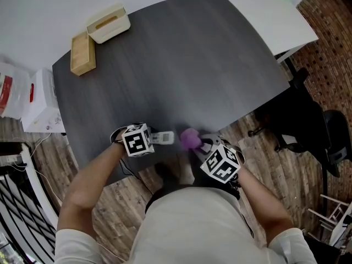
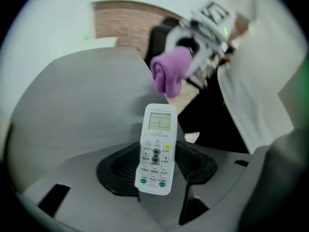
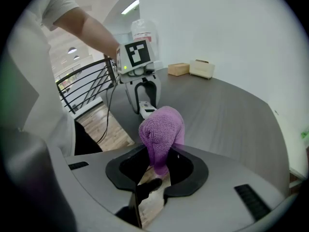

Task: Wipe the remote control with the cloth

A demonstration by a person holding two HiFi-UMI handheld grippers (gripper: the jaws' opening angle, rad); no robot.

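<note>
Left gripper (image 3: pixel 144 99) is clamped on the lower, keypad end of the remote control (image 2: pixel 157 144). The display end sticks out free, with the button face towards that gripper's camera. In the head view the remote sits over the near edge of the dark table (image 1: pixel 181 65), at about 6 o'clock, and looks held clear of the top.

Right gripper (image 1: pixel 204 146) is pinched on the purple cloth (image 3: pixel 162 129). A bunched wad stands proud of the jaws. The cloth is at 3 o'clock of the remote in the head view, and at 12 to 1 o'clock above the display in the left gripper view. It's just beside the display end, and I can't see any contact.

Step as I read it: bringing the cloth to the remote, with wiping about to begin or between strokes.

How I'd do it:
- Lead with the wad, not the jaw tips. Hard tips on the display or keys are the risk.
- Stroke from the free display end towards the clamped end, so the push goes into the grip instead of levering the remote out.
- Use light pressure. The remote is held at one end only, so it'll pivot under side load.
- Roll the left wrist to present the back and edges.
- The strip under the left jaws can't be reached without a regrip.
- The wooden box (image 1: pixel 82 54) and tissue box (image 1: pixel 108 24), at 10 to 11 o'clock on the table, are well apart and not a factor.
</note>
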